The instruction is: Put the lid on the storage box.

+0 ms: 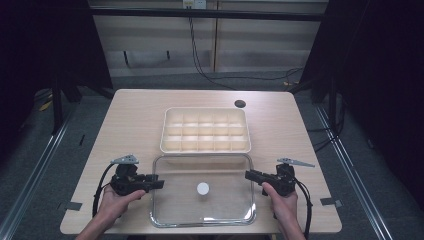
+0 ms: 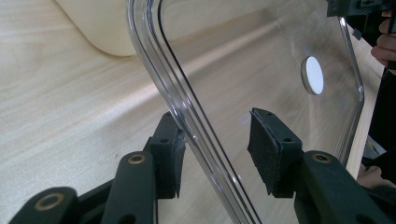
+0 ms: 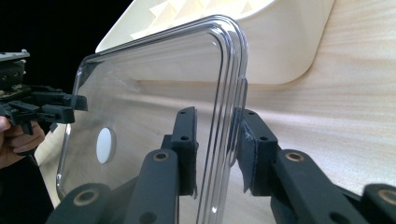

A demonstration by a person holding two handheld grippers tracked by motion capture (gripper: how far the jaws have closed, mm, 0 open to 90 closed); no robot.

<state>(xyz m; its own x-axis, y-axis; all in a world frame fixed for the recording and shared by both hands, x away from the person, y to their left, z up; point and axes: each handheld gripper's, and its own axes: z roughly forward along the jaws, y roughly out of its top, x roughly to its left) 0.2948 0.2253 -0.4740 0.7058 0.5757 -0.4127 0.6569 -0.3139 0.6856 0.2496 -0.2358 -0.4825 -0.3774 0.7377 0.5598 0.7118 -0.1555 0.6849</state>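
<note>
1. Two hands come in at the near edge of the wooden table [image 1: 130, 107], and each one holds a black gripper.
2. Between them lies a clear lid [image 1: 202, 172] with a small white dot [image 1: 203, 188] in its middle. It sits flat on the table, at about 6 o'clock from the cream box [image 1: 205, 130].
3. At the lid's 9 o'clock side is the left gripper [image 2: 217, 140]. Its jaws are open, one on each side of the lid's rim, with a gap on the right side.
4. At the lid's 3 o'clock side is the right gripper [image 3: 215, 142]. Its jaws are closer in around the rim, but I cannot tell if they pinch it yet.
5. I think one gripper goes on each side so the wide lid can come up level and not tip.
6. That cream box has lots of little empty rooms, so the lid probably goes on top of it.
</note>
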